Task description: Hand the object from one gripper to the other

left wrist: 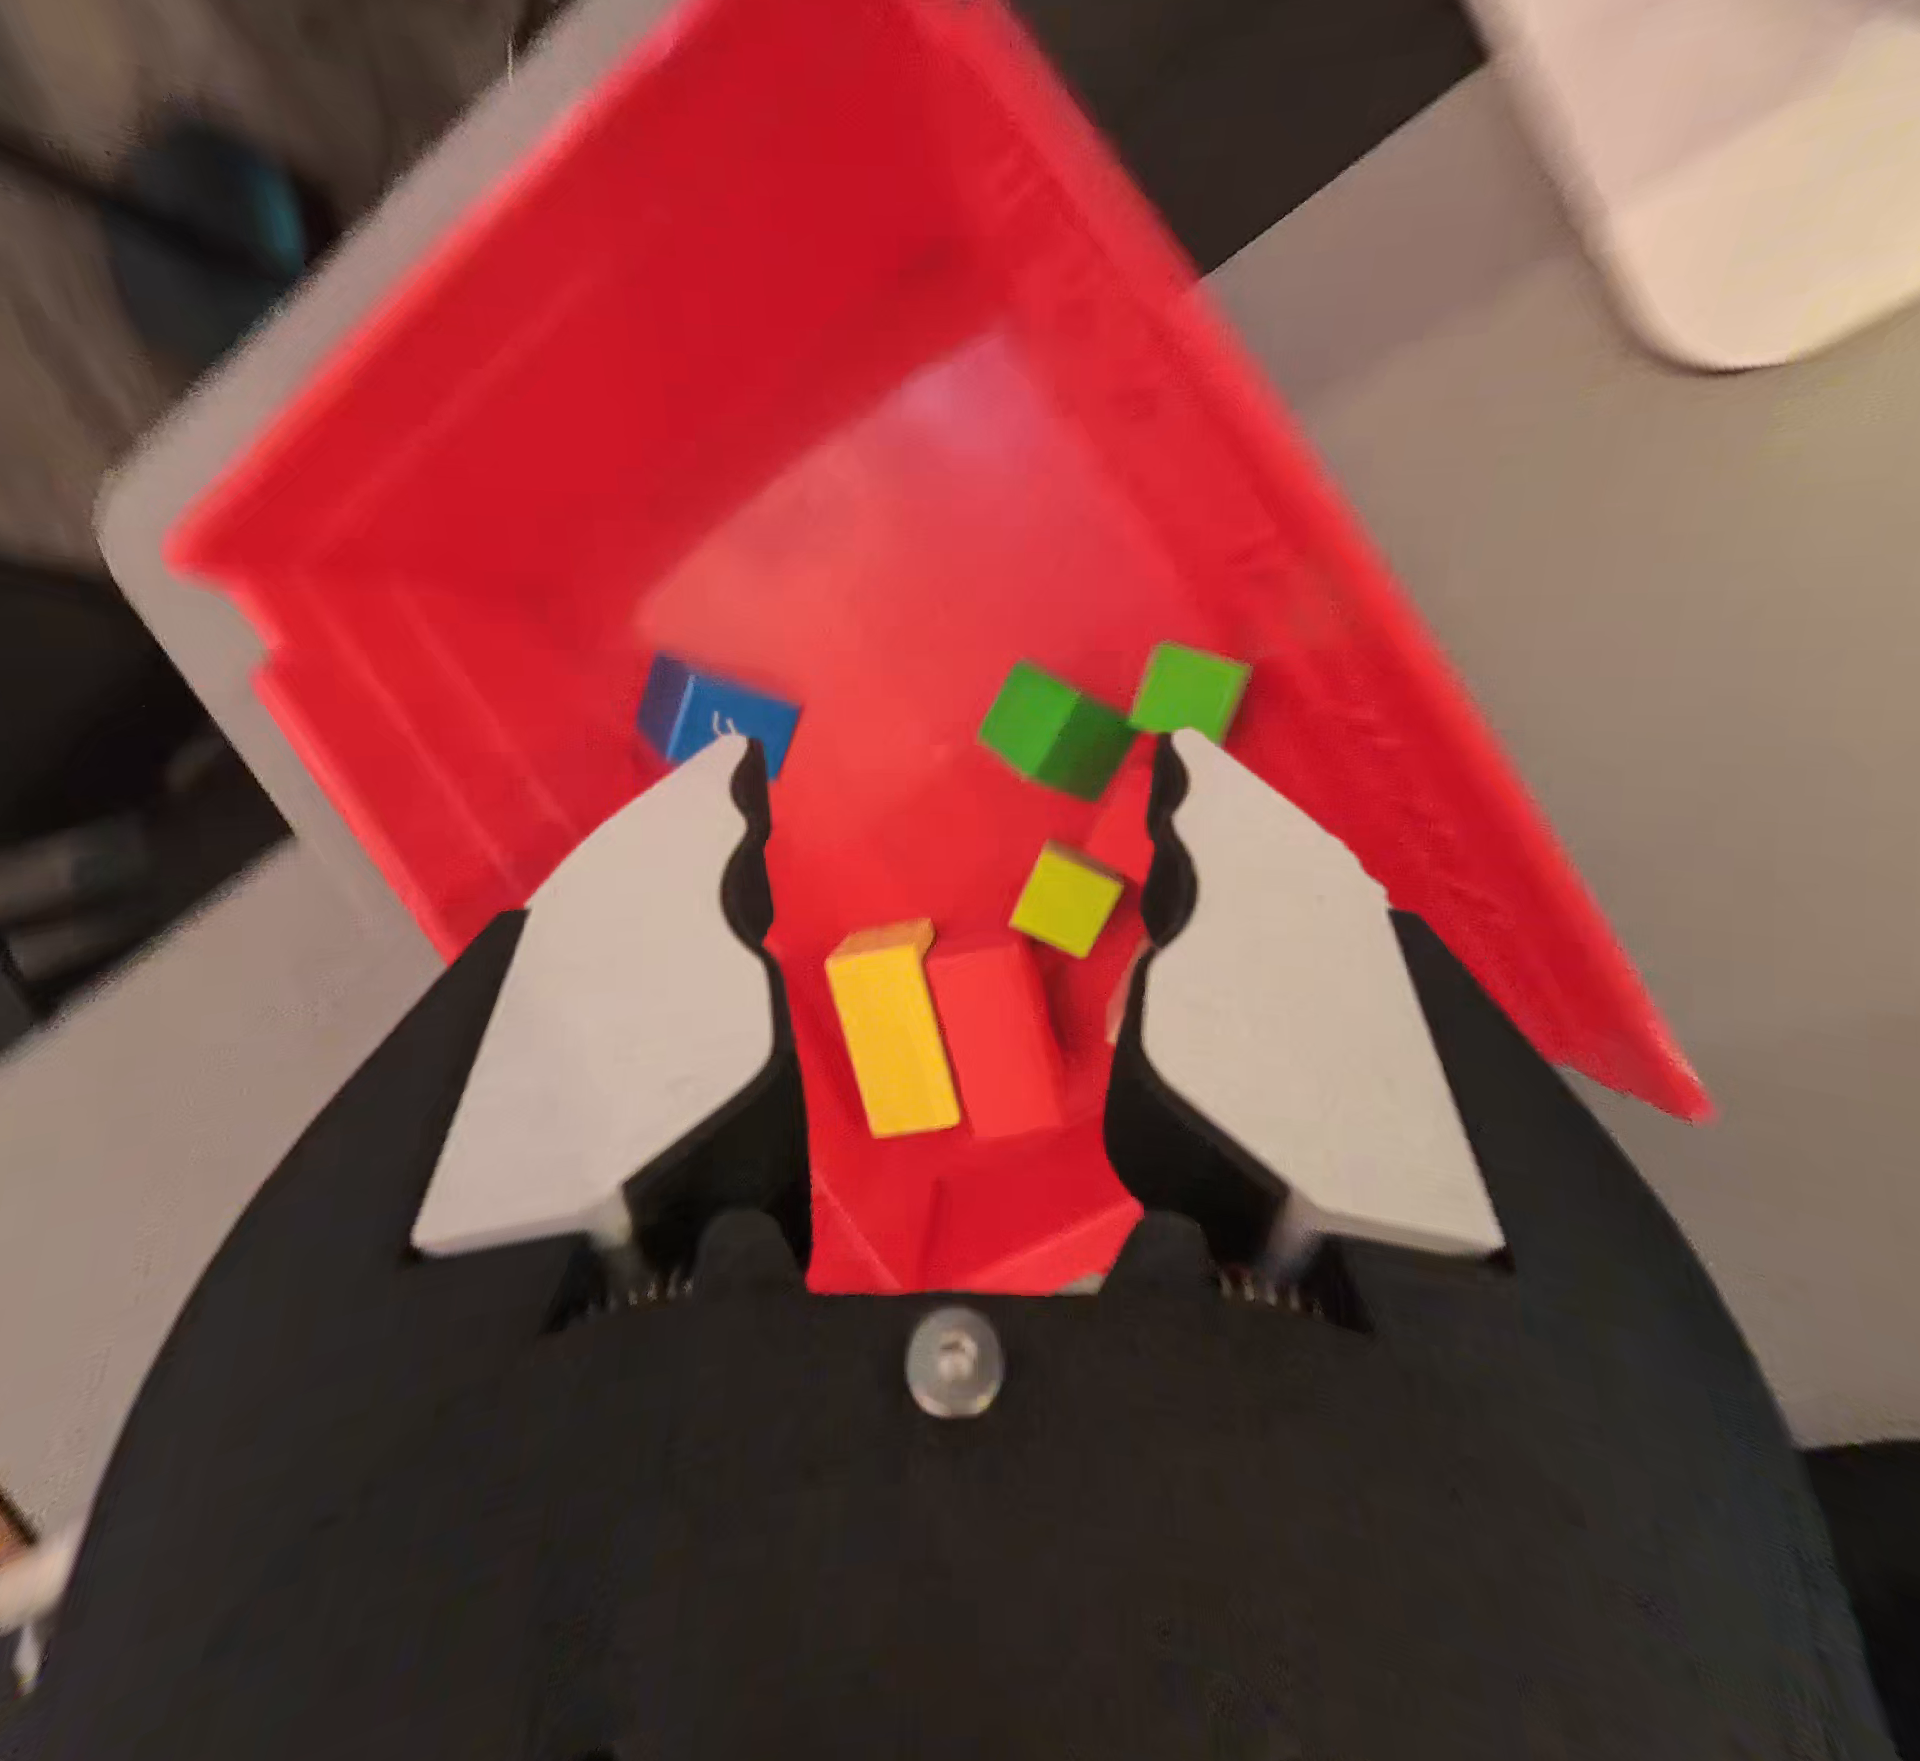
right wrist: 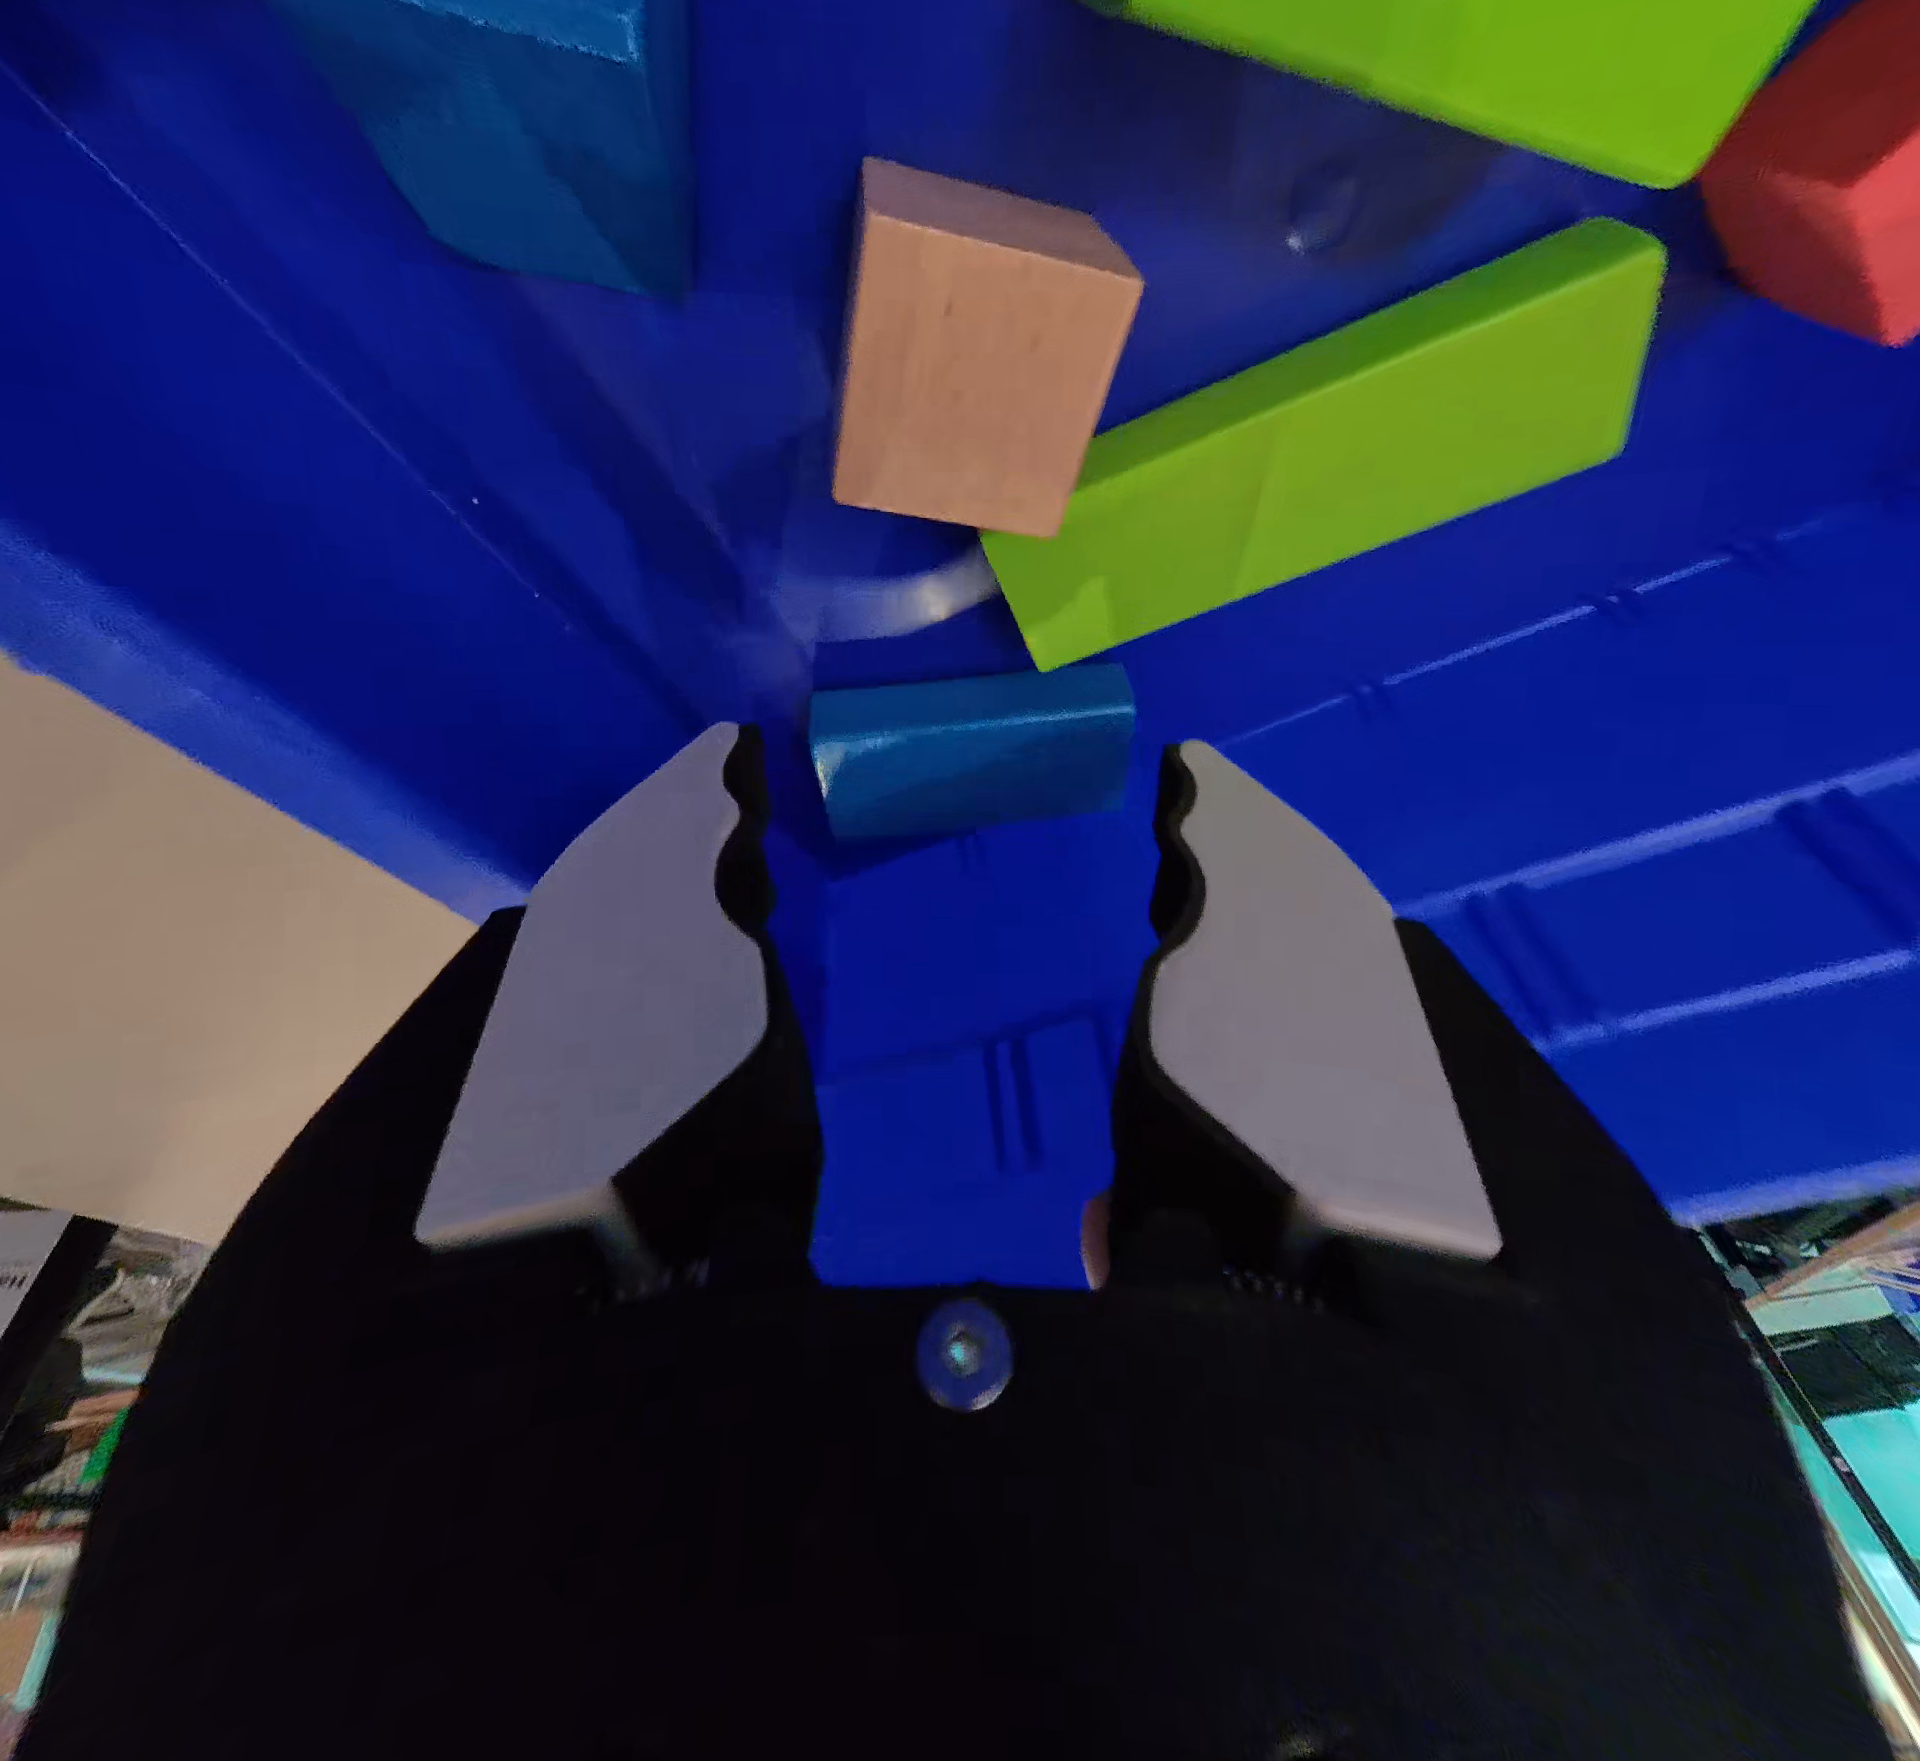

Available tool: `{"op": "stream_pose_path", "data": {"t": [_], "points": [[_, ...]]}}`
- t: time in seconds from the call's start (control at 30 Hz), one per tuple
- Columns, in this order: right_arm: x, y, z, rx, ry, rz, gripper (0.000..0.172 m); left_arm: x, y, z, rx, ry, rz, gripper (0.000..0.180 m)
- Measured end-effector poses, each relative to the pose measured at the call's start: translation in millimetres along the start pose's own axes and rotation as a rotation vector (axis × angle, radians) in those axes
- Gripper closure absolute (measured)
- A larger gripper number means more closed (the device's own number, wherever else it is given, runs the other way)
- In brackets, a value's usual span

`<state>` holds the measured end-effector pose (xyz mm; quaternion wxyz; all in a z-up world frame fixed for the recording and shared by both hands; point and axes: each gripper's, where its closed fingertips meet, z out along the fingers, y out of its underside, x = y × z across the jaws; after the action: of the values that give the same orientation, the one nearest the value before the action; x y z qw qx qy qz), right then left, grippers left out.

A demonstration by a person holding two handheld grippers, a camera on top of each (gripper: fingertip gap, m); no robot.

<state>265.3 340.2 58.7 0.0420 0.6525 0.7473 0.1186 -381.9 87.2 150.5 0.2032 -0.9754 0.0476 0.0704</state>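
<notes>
- Right gripper (right wrist: 961,776): the jaws are set wide inside the blue bin (right wrist: 1558,880). A small blue block (right wrist: 971,755) is seen just beyond the fingertips, near the bin's near wall; a gap shows on each side, so nothing is gripped.
- Left gripper (left wrist: 961,776): the jaws are likewise spread, over the red bin (left wrist: 623,361), with nothing between the pads. A yellow block (left wrist: 894,1036) and a red block (left wrist: 997,1036) lie side by side nearest, then a yellow-green cube (left wrist: 1065,901).
- Farther in the blue bin: a plain wooden block (right wrist: 977,350) and a flat green block (right wrist: 1351,444), which touches or overlaps the blue block's far edge.
- Farther in the red bin: a blue cube (left wrist: 717,709) partly behind the left fingertip, and two green cubes (left wrist: 1049,724).
- Risk, judged: the green block could be clipped as the jaws close; a shallow grip on the glossy block could slip at the transfer.
- Task's thing, judged the small blue block: short, rectangular, with rounded edges. The handover is not yet begun.
</notes>
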Motion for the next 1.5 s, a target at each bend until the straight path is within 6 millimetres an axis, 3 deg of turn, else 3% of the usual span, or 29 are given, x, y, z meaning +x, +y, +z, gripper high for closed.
{"op": "stream_pose_path", "data": {"t": [0.13, 0.27, 0.43, 0.53, 0.57, 0.6, 0.7, 0.77, 0.83, 0.87, 0.97, 1.03, 1.07, 1.2, 1.3, 1.37, 1.43, 1.5], "points": [[1, -2, -16, 0.044, 0.044, 0.029, 0.104, -34, 28, 51, -0.176, -0.039, -0.234, 0.111], [-3, -2, -26, 0.067, 0.085, 0.028, 0.108, -63, 46, 83, -0.248, -0.11, -0.411, 0.117], [-6, 1, -36, 0.105, 0.119, 0.041, 0.111, -65, 62, 113, -0.342, -0.086, -0.484, 0.12], [-4, 4, -42, 0.12, 0.141, 0.054, 0.113, -63, 53, 117, -0.29, -0.051, -0.492, 0.153], [-3, 4, -44, 0.126, 0.149, 0.056, 0.114, -61, 53, 118, -0.286, -0.034, -0.468, 0.176], [-2, 4, -46, 0.134, 0.154, 0.061, 0.114, -61, 51, 120, -0.27, -0.044, -0.425, 0.18], [-1, 6, -53, 0.153, 0.166, 0.076, 0.115, -55, 49, 120, -0.24, -0.013, -0.38, 0.175], [-1, 6, -58, 0.168, 0.17, 0.084, 0.115, -57, 41, 114, -0.187, -0.034, -0.373, 0.154], [0, 5, -62, 0.174, 0.182, 0.086, 0.116, -58, 34, 113, -0.161, -0.044, -0.417, 0.12], [-1, 3, -64, 0.177, 0.185, 0.084, 0.117, -58, 33, 116, -0.172, -0.032, -0.453, 0.116], [0, -5, -69, 0.189, 0.197, 0.076, 0.117, -62, 29, 127, -0.171, -0.047, -0.54, 0.115], [0, -10, -71, 0.195, 0.207, 0.073, 0.118, -65, 27, 132, -0.155, -0.056, -0.584, 0.137], [1, -10, -72, 0.199, 0.212, 0.073, 0.118, -66, 26, 132, -0.155, -0.062, -0.588, 0.144], [1, -8, -82, 0.247, 0.224, 0.099, 0.12, -63, 25, 131, -0.141, -0.047, -0.519, 0.146], [-1, -6, -102, 0.316, 0.245, 0.126, 0.118, -50, 22, 118, -0.101, 0.007, -0.42, 0.146], [-13, -13, -131, 0.413, 0.266, 0.114, 0.116, -33, 12, 93, -0.037, 0.063, -0.295, 0.146], [-37, -42, -175, 0.607, 0.246, 0.045, 0.118, -8, 1, 56, 0.002, 0.099, -0.18, 0.147], [-66, -79, -213, 0.769, 0.215, -0.058, 0.119, 33, -20, 12, 0.083, 0.176, 0.013, 0.147]]}}
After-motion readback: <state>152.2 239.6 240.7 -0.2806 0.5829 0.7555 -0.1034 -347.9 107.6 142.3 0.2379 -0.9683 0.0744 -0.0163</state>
